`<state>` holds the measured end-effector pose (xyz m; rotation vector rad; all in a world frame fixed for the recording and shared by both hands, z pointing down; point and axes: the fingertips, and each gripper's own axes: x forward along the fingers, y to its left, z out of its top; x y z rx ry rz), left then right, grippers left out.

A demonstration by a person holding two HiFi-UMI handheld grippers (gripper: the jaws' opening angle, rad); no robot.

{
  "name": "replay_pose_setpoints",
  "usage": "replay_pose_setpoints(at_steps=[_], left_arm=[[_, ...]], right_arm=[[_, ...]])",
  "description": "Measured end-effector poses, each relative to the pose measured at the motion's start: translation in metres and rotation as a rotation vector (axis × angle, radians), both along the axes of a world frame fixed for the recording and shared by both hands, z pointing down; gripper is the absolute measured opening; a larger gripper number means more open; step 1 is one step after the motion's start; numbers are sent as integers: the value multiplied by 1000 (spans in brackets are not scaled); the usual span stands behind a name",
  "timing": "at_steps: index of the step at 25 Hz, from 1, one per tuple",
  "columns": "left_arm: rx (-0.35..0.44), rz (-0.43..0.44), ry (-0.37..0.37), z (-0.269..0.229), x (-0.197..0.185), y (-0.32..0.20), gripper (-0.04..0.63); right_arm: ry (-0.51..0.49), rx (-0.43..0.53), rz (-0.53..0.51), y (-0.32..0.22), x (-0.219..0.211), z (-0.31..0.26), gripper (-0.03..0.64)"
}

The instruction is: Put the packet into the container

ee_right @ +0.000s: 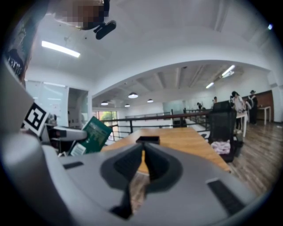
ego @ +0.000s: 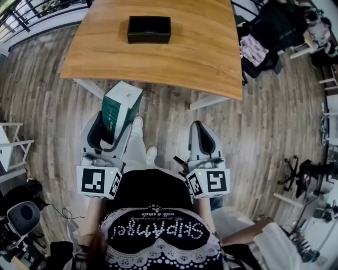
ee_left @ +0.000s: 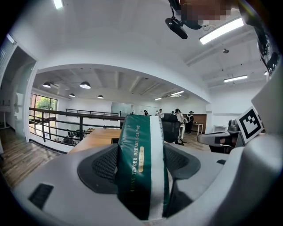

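A green and white packet (ego: 120, 108) stands clamped between the jaws of my left gripper (ego: 112, 128), held over the wooden floor short of the table. In the left gripper view the packet (ee_left: 141, 165) fills the gap between the two dark pads (ee_left: 104, 165). The black open container (ego: 149, 29) sits on the far middle of the wooden table (ego: 200, 52). It shows small in the right gripper view as the container (ee_right: 148, 140). My right gripper (ego: 203, 129) is shut with nothing in it, jaws meeting (ee_right: 143, 152). The packet (ee_right: 92, 134) appears at left there.
The table's near edge (ego: 153, 84) lies ahead of both grippers, with white legs (ego: 208, 101) below. A black chair with clothes (ego: 261, 45) stands right of the table. A railing (ego: 31, 16) runs at the far left. The person's shoes (ego: 138, 126) are between the grippers.
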<state>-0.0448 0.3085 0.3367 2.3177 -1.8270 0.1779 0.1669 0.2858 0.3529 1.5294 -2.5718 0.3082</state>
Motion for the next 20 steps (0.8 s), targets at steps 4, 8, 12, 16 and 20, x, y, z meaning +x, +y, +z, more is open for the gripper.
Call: replay_pose_setpoints(at_steps=[4,8,12,16,20], left_arm=[[4,28,11,-2,-10,-44,344],[16,57,14,-10,-25,-88,344],[24,81,22,-13,-44,-127,344],[39,99,33,-13,-59,-160,344],[38,112,38,-8,-68,-185,344]], right_arm=[[5,-7,21,-37,-12,-1,41],[8,-1,38,-75,-30,-10,41],[14,5,57,-107,-52,-14,41],[28,5,73,-133,-66,-13,41],[36,3,94,-157,-72,-10,40]])
